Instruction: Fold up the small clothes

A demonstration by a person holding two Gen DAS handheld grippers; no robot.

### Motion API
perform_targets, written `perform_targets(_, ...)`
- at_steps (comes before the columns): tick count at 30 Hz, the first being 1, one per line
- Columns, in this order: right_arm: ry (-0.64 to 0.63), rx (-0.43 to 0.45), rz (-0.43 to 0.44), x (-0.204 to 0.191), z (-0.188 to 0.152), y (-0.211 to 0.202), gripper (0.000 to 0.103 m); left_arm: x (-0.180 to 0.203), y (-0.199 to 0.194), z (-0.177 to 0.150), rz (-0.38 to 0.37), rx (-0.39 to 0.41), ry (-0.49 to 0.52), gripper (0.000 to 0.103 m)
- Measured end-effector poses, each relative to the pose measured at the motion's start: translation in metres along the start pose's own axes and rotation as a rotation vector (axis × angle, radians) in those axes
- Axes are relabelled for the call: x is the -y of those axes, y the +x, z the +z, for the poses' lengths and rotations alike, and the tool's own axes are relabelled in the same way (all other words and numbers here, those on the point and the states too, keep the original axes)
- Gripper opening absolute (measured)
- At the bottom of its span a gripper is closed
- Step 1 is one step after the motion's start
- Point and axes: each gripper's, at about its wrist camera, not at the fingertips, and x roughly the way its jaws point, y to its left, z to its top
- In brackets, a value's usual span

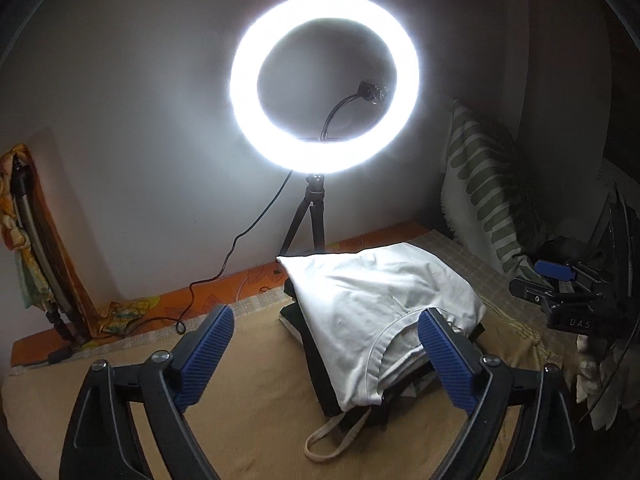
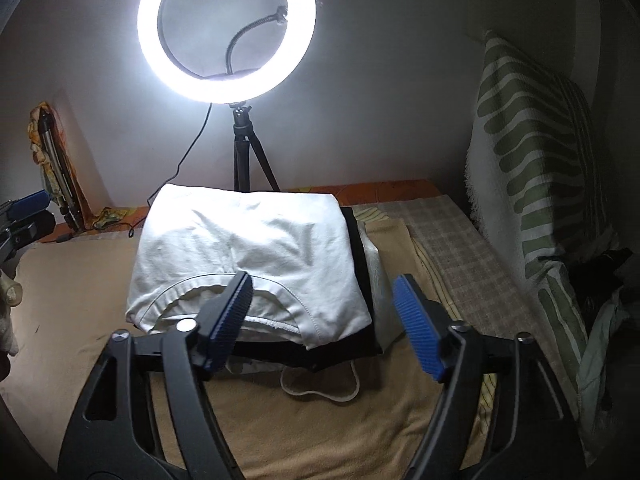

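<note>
A folded white garment (image 1: 376, 304) (image 2: 252, 252) lies on top of a stack with a dark folded garment (image 1: 316, 364) (image 2: 360, 264) under it, on a tan blanket (image 1: 248, 412) (image 2: 80, 280). My left gripper (image 1: 324, 356) is open and empty, its right pad (image 1: 448, 360) over the white garment's near edge. My right gripper (image 2: 324, 328) is open and empty, just in front of the white garment's neckline. The right gripper also shows at the far right of the left wrist view (image 1: 560, 284).
A lit ring light (image 1: 324, 80) (image 2: 226, 28) on a tripod (image 2: 244, 152) stands behind the stack by the wall, its cable (image 1: 224, 264) trailing left. A green-striped pillow (image 2: 536, 168) leans at the right. A white strap (image 1: 336, 436) lies in front of the stack.
</note>
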Motion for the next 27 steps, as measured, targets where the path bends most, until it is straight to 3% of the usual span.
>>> perform_targets(5,-0.006,0.024,0.012,-0.022,-0.008,-0.032,0.085,0.002,-0.044,-0.019,0.026,0.02,0.009,0.103)
perform_targets(9,-0.003,0.053,0.008,-0.038,-0.02,-0.055,0.098,0.007,-0.072,-0.035,0.037,0.028,0.019,0.103)
perform_targets(27,0.08,0.146,-0.076,-0.101,-0.072,-0.128,0.103,0.002,-0.155,-0.112,0.145,0.027,0.063,0.103)
